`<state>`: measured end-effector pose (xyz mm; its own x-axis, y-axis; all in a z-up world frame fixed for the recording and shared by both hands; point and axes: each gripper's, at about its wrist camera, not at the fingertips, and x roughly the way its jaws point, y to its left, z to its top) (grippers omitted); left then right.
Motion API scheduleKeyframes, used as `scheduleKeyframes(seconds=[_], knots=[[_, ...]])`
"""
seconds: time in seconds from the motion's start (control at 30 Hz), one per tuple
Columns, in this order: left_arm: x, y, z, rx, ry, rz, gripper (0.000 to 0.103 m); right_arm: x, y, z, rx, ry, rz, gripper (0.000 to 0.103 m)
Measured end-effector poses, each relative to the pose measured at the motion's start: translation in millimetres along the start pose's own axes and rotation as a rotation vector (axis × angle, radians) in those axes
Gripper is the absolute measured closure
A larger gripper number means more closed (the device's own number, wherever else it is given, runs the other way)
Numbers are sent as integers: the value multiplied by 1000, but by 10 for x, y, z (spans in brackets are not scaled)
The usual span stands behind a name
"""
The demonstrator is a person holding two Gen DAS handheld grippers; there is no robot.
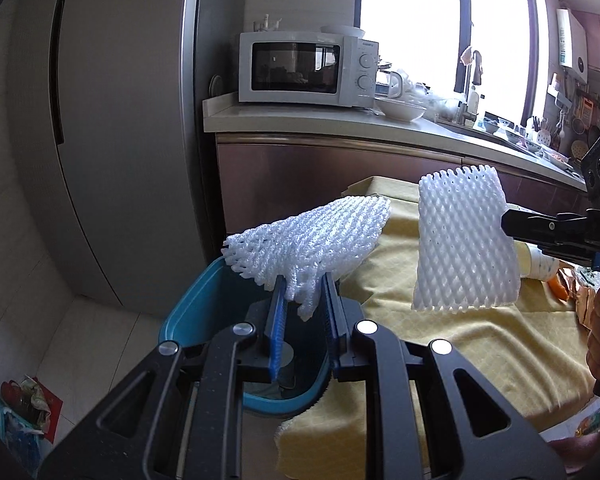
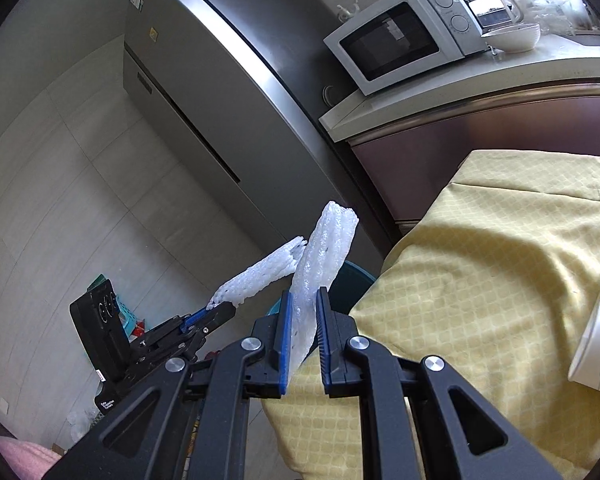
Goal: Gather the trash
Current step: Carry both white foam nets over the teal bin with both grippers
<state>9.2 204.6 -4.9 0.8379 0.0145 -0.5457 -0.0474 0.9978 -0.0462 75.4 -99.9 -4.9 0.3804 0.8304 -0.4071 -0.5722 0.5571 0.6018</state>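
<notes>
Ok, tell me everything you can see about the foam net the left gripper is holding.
The left gripper's foam net is a white fruit-packing sleeve of soft, stretchy-looking foam mesh with diamond holes. It is flattened, and the left gripper pinches it near one end between blue-padded fingers. The rest fans up and away, tilted leftward, in the air above the teal trash bin beside the yellow-clothed table. It appears to touch only the gripper.
</notes>
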Motion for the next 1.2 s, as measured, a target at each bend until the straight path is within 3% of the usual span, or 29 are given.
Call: scheduleKeyframes(seconds=[0.4, 1.2], knots=[[263, 232, -118, -41, 61, 40, 85, 511, 73, 54, 6, 96, 17, 92], [867, 534, -400, -135, 208, 74, 85, 1338, 57, -20, 11, 277, -41, 92]])
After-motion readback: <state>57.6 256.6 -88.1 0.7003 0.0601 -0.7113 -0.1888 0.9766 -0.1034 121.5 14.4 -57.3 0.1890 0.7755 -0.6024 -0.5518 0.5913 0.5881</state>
